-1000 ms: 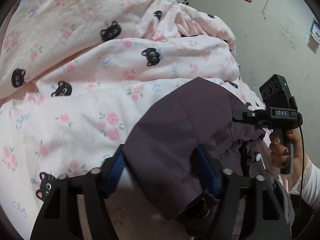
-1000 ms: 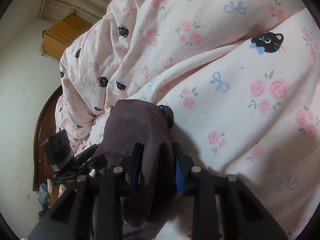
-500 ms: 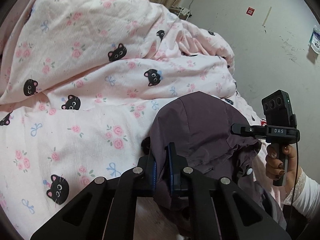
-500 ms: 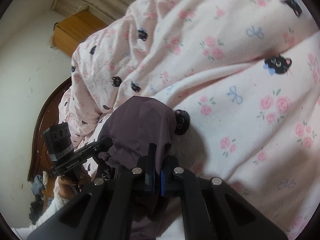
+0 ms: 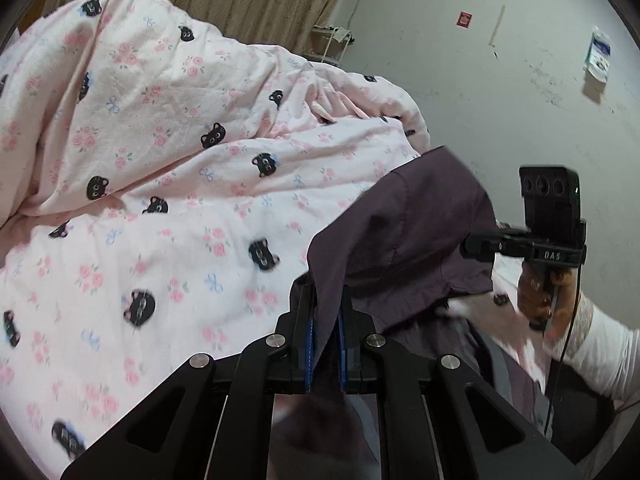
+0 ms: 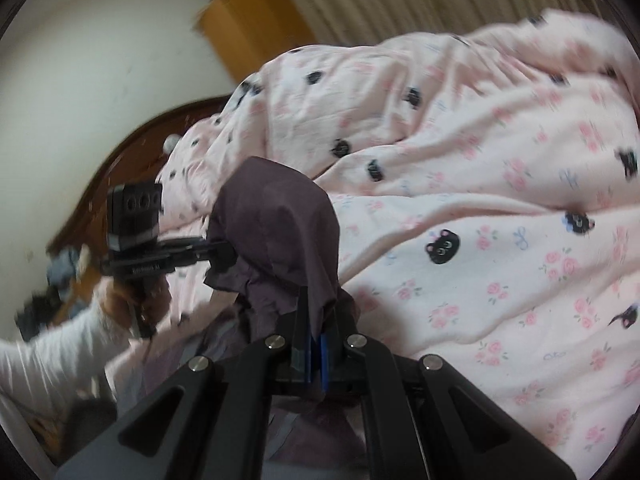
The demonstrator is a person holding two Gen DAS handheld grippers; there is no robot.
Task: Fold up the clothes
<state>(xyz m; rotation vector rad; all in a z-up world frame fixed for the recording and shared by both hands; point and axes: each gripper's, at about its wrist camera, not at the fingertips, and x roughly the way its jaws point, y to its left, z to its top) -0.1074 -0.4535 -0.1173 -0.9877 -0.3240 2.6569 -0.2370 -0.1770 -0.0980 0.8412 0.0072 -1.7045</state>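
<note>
Filling both views, a pink quilt (image 5: pixel 168 184) hides the bed beneath. Above it hangs the purple garment (image 5: pixel 404 240), its lower part cut off. The left gripper (image 5: pixel 325 332) and right gripper (image 6: pixel 314 344) each clamp a fold; motion blurs the right view.
</note>
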